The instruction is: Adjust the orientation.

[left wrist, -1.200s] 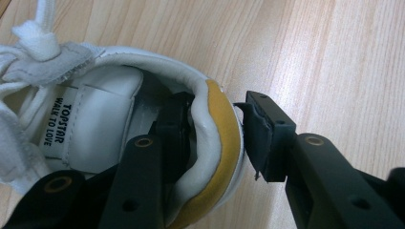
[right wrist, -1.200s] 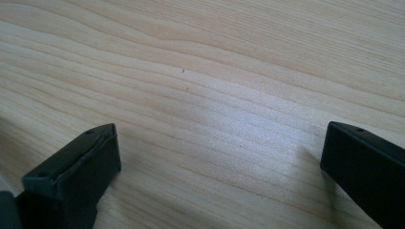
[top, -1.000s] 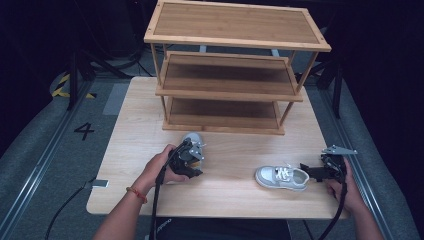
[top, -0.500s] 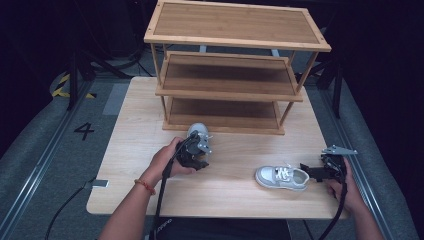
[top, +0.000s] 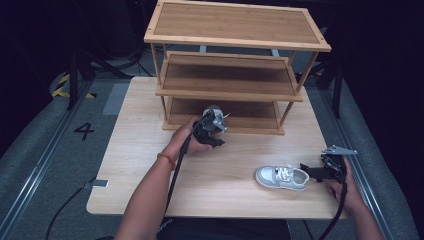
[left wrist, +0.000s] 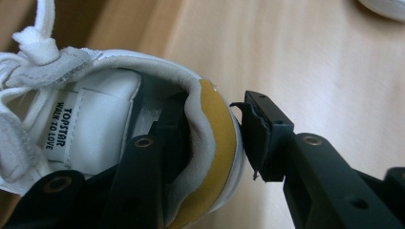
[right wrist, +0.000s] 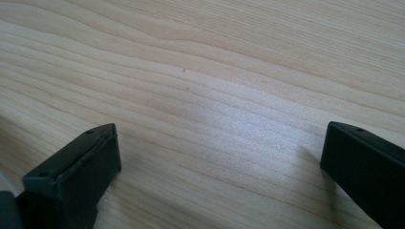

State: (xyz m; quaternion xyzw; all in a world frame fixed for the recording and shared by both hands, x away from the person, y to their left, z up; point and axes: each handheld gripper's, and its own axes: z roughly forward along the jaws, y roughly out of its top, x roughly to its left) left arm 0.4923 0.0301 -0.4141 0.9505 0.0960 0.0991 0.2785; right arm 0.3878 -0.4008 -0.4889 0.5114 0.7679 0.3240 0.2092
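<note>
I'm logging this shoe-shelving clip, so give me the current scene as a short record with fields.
held item: white lace-up sneaker, heel collar clamped
left gripper: shut on the sneaker, in front of the rack's bottom shelf
right gripper: open over bare wood
second shoe: white sneaker lying on the table, beside the right gripper
rack: three-tier bamboo shelf rack
surface: light wooden table

A three-tier wooden shoe rack (top: 235,70) stands on the far half of the light wooden table (top: 130,175), its lowest shelf open toward the near edge. Just before that lowest shelf, left of the rack's middle, a white lace-up sneaker (top: 214,113) sits in the left gripper (top: 212,131). A second white lace-up sneaker (top: 281,177) lies near the table's near right corner, and the right gripper (top: 320,171) is just right of its heel, by the right edge.
</note>
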